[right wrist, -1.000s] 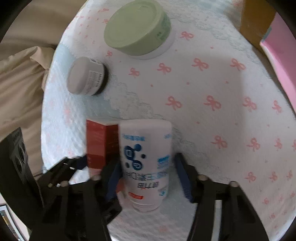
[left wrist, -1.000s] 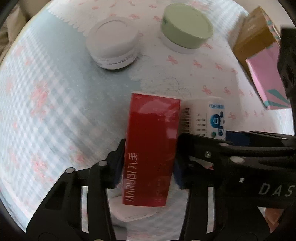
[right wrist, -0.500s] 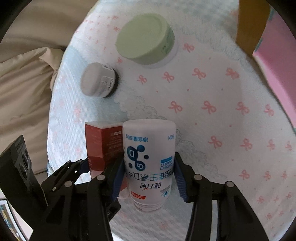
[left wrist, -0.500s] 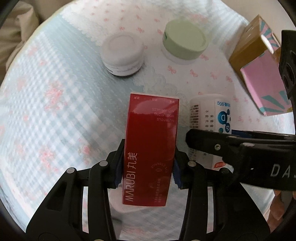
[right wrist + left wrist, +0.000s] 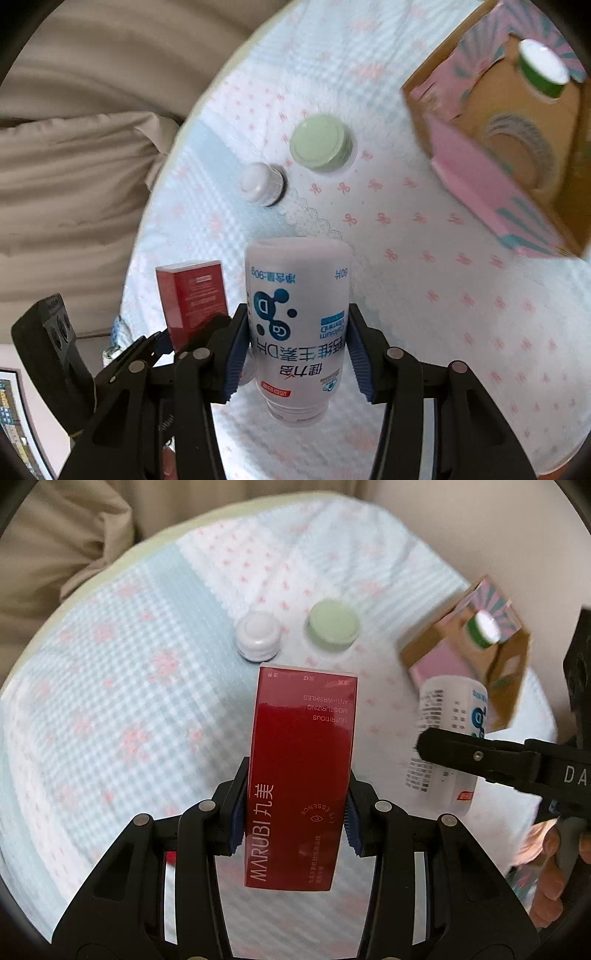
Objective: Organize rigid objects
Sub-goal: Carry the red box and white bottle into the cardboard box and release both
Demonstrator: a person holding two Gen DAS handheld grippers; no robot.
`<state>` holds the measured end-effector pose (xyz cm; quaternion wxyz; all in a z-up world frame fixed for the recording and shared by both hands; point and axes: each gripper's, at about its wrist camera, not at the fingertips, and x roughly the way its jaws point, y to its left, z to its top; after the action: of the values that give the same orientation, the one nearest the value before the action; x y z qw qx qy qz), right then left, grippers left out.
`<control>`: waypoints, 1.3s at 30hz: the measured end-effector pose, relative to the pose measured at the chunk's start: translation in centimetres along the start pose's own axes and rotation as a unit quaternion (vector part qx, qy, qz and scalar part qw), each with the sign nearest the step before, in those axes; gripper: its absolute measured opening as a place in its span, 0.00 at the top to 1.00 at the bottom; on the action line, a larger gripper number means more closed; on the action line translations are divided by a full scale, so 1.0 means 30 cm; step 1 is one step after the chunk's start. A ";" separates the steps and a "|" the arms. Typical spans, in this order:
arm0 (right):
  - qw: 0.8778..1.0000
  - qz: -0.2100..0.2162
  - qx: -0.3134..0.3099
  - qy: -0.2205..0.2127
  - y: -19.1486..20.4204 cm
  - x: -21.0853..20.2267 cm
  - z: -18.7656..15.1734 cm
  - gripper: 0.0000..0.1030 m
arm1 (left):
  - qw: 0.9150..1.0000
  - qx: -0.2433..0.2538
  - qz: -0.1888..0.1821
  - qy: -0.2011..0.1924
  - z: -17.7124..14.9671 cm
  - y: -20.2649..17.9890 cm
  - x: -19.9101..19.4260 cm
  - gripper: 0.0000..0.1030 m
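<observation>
Red carton, left wrist view: the left gripper (image 5: 293,821) clamps the glossy red box (image 5: 301,775) low on its sides, held above the cloth-covered table (image 5: 110,720).
Advice, left: keep the grip square; glossy card may slip.
White plastic, right wrist view: the right gripper (image 5: 299,354) holds the white bottle (image 5: 297,325) by its waist, neck toward the camera, in the air.
Destination, judged: the open cardboard box (image 5: 509,122), well apart, already holding a green-capped bottle (image 5: 541,68).
Advice, right: clear the rim before releasing.
</observation>
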<state>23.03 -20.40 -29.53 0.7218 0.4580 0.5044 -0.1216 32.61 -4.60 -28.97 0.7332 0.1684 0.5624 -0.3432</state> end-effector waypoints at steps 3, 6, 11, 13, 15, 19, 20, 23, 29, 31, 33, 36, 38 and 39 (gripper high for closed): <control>1.000 0.001 -0.002 -0.012 -0.008 -0.129 -0.041 0.55 | 1.000 -0.008 -0.007 -0.017 -0.015 -0.057 -0.130 0.62; 1.000 -0.003 -0.009 -0.024 -0.018 -0.268 -0.067 0.55 | 0.999 -0.009 -0.015 -0.033 -0.023 -0.114 -0.225 0.62; 0.998 -0.015 -0.027 -0.046 -0.057 -0.485 -0.076 0.55 | 0.998 -0.015 -0.028 -0.056 -0.038 -0.247 -0.346 0.62; 0.998 -0.016 -0.028 -0.053 -0.093 -0.562 -0.069 0.55 | 0.997 -0.020 -0.035 -0.063 -0.042 -0.301 -0.382 0.62; 0.998 -0.013 -0.024 -0.057 -0.131 -0.616 -0.058 0.55 | 0.996 -0.026 -0.039 -0.069 -0.033 -0.375 -0.415 0.62; 0.997 -0.019 -0.033 -0.071 -0.223 -0.742 -0.001 0.55 | 0.995 -0.037 -0.041 -0.080 0.001 -0.510 -0.438 0.62; 0.997 -0.020 -0.038 -0.071 -0.251 -0.771 0.019 0.55 | 0.995 -0.040 -0.039 -0.081 0.011 -0.536 -0.440 0.62; 0.996 -0.023 -0.057 -0.064 -0.334 -0.841 0.118 0.55 | 0.994 -0.058 -0.029 -0.085 0.057 -0.652 -0.433 0.62; 0.994 -0.040 -0.089 -0.040 -0.503 -0.896 0.338 0.55 | 0.990 -0.115 -0.034 -0.076 0.152 -0.856 -0.282 0.62; 0.994 -0.045 -0.090 -0.034 -0.556 -0.901 0.402 0.55 | 0.989 -0.127 -0.038 -0.070 0.179 -0.895 -0.223 0.62; 0.994 -0.051 -0.094 -0.028 -0.599 -0.899 0.471 0.55 | 0.987 -0.144 -0.043 -0.063 0.214 -0.937 -0.165 0.62; 0.992 -0.066 -0.107 -0.021 -0.636 -0.879 0.569 0.55 | 0.985 -0.157 -0.042 -0.052 0.274 -0.990 -0.074 0.62; 0.990 -0.078 -0.120 -0.015 -0.651 -0.850 0.636 0.55 | 0.985 -0.162 -0.040 -0.044 0.313 -1.020 -0.017 0.62; 0.989 -0.081 -0.126 -0.014 -0.656 -0.842 0.653 0.55 | 0.985 -0.164 -0.039 -0.041 0.330 -1.029 0.007 0.62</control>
<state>10.92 -53.83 -17.52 0.7683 0.3194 0.5411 -0.1218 18.28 -32.77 -21.81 0.7596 0.0100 0.5863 -0.2813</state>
